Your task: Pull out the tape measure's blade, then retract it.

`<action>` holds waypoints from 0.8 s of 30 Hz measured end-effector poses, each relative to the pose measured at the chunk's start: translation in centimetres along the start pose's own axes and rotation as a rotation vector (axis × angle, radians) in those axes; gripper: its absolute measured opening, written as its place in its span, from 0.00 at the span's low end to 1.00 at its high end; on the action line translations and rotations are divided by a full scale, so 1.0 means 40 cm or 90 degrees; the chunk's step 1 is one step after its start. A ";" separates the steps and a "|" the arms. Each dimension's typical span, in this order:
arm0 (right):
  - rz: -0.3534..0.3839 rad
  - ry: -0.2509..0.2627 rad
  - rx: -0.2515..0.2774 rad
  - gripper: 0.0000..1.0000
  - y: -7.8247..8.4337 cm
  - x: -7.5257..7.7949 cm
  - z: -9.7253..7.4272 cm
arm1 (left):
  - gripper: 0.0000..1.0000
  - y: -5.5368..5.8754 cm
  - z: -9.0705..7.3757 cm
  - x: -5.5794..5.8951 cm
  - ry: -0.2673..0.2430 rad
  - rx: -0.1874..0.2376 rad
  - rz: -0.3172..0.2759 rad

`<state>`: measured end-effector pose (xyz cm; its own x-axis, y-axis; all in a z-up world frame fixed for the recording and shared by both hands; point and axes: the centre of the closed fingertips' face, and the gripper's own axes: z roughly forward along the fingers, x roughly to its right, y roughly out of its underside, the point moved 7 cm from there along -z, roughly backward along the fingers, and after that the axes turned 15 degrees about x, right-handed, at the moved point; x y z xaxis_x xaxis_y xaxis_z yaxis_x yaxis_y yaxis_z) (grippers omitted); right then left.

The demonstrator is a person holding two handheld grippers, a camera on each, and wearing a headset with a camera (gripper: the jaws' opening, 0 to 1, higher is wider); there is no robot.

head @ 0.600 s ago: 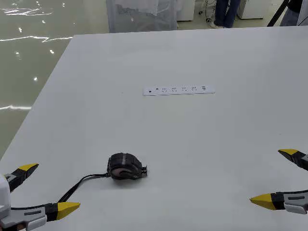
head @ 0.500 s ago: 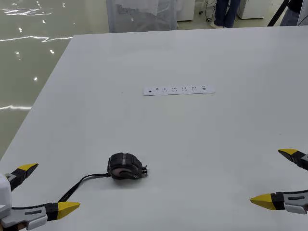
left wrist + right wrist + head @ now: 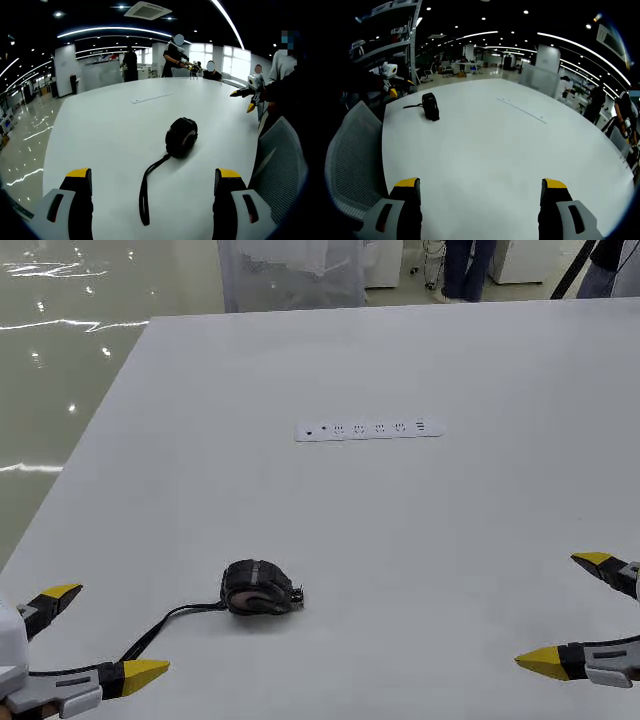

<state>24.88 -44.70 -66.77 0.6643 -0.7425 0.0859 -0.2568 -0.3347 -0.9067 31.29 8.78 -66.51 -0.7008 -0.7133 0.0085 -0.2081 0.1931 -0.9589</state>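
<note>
- The desk top is white, smooth and matt.
- The tape measure has a black case that looks like plastic or rubber, with a slight sheen.
- Its strap is black and dull.
- The power strip is smooth white plastic.
- The floor is glossy and mirrors the lights.
- The chair back is grey mesh.

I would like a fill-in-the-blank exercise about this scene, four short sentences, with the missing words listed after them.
1. The left gripper and the right gripper are both ___ and hold nothing.
2. The tape measure lies nearer to the ___ gripper.
3. Its strap is ___ in colour.
4. The power strip lies ___ from the person than the tape measure.

Missing words: open; left; black; farther.
</note>
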 end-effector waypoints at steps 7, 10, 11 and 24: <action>0.003 0.005 -0.004 0.96 0.009 0.000 -0.009 | 0.99 0.000 -0.006 -0.006 -0.001 -0.005 0.000; 0.006 0.004 -0.010 0.95 0.020 -0.004 -0.012 | 0.99 0.007 -0.008 -0.002 0.003 -0.013 -0.001; 0.005 0.003 -0.012 0.95 0.021 -0.005 -0.013 | 0.99 0.010 -0.009 -0.001 0.004 -0.015 -0.004; 0.017 0.001 -0.016 0.99 0.023 -0.001 -0.020 | 0.99 0.021 -0.025 -0.003 0.002 -0.025 -0.013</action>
<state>24.05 -45.44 -67.26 0.6560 -0.7522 0.0622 -0.2922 -0.3291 -0.8979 30.52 9.69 -67.03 -0.6982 -0.7153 0.0288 -0.2489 0.2049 -0.9466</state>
